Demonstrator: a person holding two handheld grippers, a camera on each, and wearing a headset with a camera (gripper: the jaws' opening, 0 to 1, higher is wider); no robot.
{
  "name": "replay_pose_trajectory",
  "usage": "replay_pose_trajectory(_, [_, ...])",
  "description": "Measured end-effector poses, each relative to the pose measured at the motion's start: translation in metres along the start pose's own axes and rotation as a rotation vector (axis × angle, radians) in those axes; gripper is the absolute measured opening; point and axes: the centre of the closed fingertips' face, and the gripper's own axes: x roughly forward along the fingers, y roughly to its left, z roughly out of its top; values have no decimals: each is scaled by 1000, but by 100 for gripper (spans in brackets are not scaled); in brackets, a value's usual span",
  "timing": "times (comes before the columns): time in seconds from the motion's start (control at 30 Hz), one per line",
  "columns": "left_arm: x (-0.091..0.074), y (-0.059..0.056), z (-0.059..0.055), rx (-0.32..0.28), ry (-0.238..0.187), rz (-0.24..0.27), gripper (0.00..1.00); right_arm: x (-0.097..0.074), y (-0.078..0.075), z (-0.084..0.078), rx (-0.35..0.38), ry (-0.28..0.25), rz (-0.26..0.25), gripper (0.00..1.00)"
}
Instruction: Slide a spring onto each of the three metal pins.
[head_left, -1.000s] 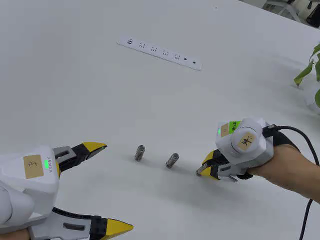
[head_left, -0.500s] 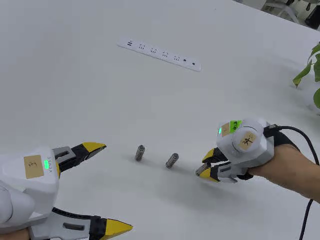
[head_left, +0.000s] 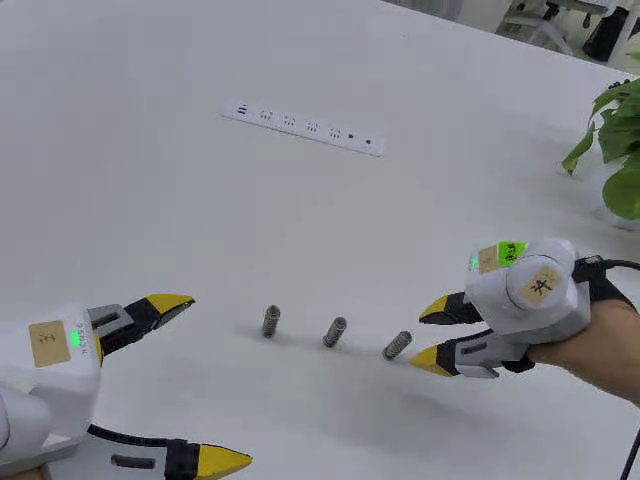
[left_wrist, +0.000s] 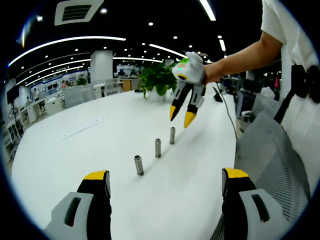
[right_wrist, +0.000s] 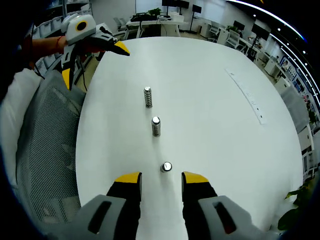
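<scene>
Three metal pins stand in a row on the white table, each with a spring around it: left one (head_left: 270, 320), middle one (head_left: 335, 332), right one (head_left: 397, 345). My right gripper (head_left: 432, 333) is open just to the right of the right pin, apart from it; in the right gripper view that pin (right_wrist: 166, 167) sits just ahead of the yellow tips (right_wrist: 160, 177). My left gripper (head_left: 195, 380) hangs wide open at the lower left, well short of the pins. In the left gripper view the pins (left_wrist: 138, 164) (left_wrist: 157, 147) (left_wrist: 172, 135) run away towards the right gripper (left_wrist: 181, 115).
A white power strip (head_left: 302, 127) lies flat farther back on the table. A green plant (head_left: 610, 150) stands at the right edge. Beside the table is a grey mesh chair (right_wrist: 45, 150). Bare white tabletop (head_left: 150, 200) surrounds the pins.
My right gripper has opened and drawn back to the right, leaving the spring on the right pin. The head view has shifted; the left gripper stays open.
</scene>
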Motion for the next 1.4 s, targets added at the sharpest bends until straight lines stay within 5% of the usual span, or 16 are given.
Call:
replay_pose_trajectory(0.2, [-2, -2, 4, 18, 17, -5, 94, -20, 11, -5, 51, -62, -33, 42])
replay_pose_trajectory(0.57, [-7, -3, 11, 40, 26, -4, 96, -53, 27, -18, 210, -254, -126, 58])
replay_pose_trajectory(1.0, [-10, 1, 7, 23, 35, 3, 100, -67, 50, -30, 311, -423, -181, 78])
replay_pose_trajectory(1.4, [-9, 3, 0, 10, 61, 40, 100, -70, 59, -44, 404, -493, -227, 81])
